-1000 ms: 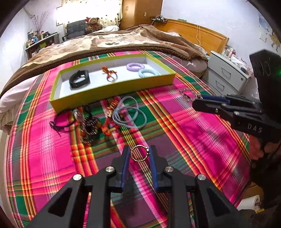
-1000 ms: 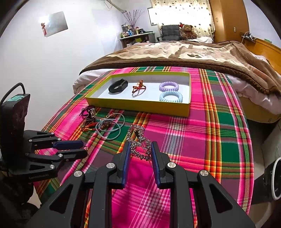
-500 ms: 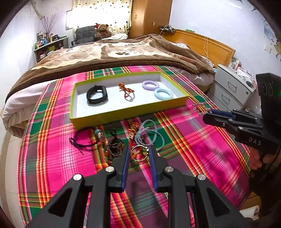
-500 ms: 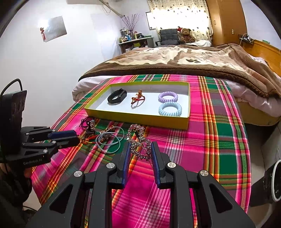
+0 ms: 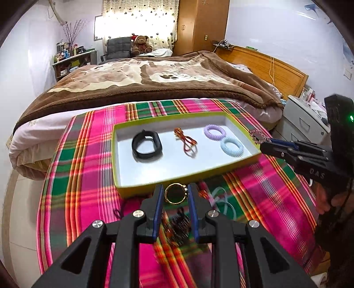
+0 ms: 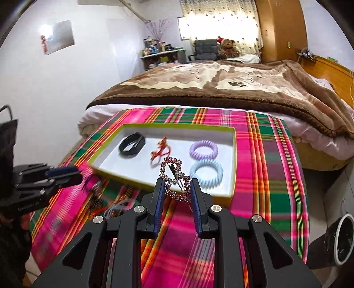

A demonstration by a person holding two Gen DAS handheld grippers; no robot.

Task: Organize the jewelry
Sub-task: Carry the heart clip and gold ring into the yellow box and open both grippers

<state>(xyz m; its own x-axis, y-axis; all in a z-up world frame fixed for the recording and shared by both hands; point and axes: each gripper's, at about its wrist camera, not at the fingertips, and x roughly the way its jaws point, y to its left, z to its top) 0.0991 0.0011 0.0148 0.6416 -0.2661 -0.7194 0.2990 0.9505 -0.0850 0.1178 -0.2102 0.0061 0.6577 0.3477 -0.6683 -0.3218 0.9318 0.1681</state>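
Left gripper (image 5: 174, 196): nearest in the left wrist view; blue pads closed narrowly on a gold ring (image 5: 174, 193), held above the plaid cloth just short of the tray's near wall.
Right gripper (image 6: 175, 191): nearest in the right wrist view; pads clamped on a rhinestone hair clip (image 6: 176, 178) of linked heart loops, raised over the tray's near wall.
Surface: a plaid cloth (image 5: 88, 159) in pink, green and orange, spread over the foot of the bed and reaching its near edge.
Loose jewelry (image 5: 179, 223): a blurred heap of dark beads, cords and pale blue loops on the cloth, just before the tray's near wall and beneath the left gripper.
Tray (image 5: 124, 188): shallow box with yellow-green walls and a white floor, lying across the middle of the cloth.
Tray contents: black band (image 5: 147, 146) toward the left end; orange-red cord piece (image 5: 185, 143) at centre; lilac coil bracelet (image 5: 214, 132) and pale blue coil bracelet (image 5: 231, 146) at the right end, just beside each other.
Bed beyond the cloth: brown blanket (image 5: 141, 82) with cream patches, covering the far part up to the wooden headboard (image 5: 272, 68) at right.
Bedside: grey drawer unit (image 5: 303, 124) beside the bed's right edge.
Far wall: curtained window (image 5: 139, 20), dark chair bearing a teddy bear (image 5: 140, 43), a cluttered shelf (image 5: 70, 59) at left, a wooden wardrobe (image 5: 201, 24) at right.
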